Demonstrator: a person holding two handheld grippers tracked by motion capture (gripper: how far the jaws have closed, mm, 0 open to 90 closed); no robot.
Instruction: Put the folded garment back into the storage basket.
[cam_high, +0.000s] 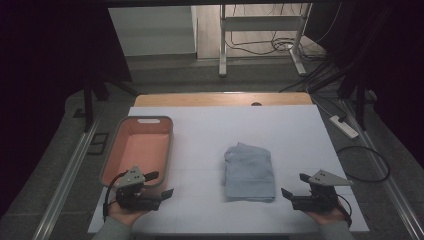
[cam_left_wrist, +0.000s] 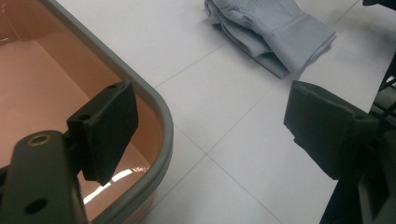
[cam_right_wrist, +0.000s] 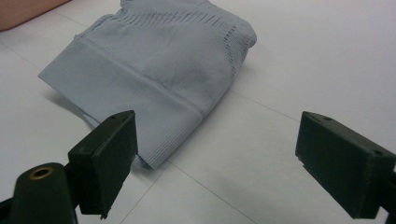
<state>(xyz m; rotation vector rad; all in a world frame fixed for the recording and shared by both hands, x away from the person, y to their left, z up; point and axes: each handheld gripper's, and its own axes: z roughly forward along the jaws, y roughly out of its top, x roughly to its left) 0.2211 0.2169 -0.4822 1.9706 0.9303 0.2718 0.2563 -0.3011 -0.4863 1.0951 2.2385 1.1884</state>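
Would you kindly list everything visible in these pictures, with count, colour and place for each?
folded garment: one, light blue-grey, on the white surface right of centre, between the two grippers.
bin: one, salmon-pink inside with a grey rim, on the left part of the table, nothing inside it.
table: one, white top with a wooden edge at the far side.
power strip: one, white, on the floor to the right of the table.
metal frame: one, pale, on the floor beyond the table, with cables around it.
left hand-held gripper: one, black, near the bin's near corner, jaws apart.
right hand-held gripper: one, black, right of the garment, jaws apart.
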